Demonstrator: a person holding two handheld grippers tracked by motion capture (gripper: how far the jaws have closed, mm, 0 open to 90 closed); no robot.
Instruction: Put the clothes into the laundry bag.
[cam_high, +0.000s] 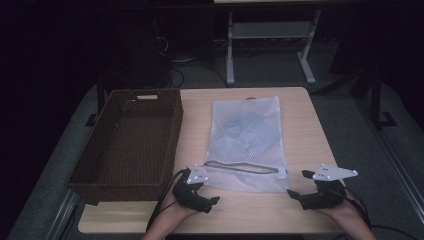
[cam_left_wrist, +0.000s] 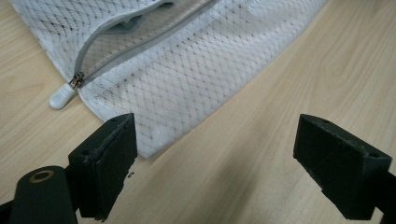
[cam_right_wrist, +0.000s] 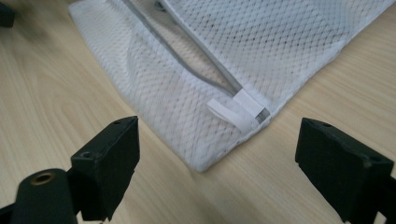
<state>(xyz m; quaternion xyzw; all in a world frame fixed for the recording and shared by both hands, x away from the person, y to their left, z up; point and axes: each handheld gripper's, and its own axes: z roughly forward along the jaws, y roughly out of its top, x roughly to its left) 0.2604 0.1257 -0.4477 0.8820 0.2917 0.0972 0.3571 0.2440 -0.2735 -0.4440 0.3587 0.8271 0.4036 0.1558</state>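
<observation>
White rectangular mesh laundry bag (cam_high: 247, 142) lies flat on the pale wooden surface (cam_high: 305, 135), long axis running away from the person, just right of a brown wicker basket (cam_high: 131, 142). Grey zipper (cam_left_wrist: 140, 44) across its near end gapes partly open; white pull tab (cam_left_wrist: 61, 97) rests at one corner. Pale blue cloth (cam_high: 235, 127) shows faintly inside.

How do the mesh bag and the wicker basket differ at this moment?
The mesh bag is white, flat and soft; the wicker basket is dark brown, rigid and deep-walled. The bag holds something bluish behind a part-open zipper; the basket looks empty. Both rest on the table, side by side.
</observation>
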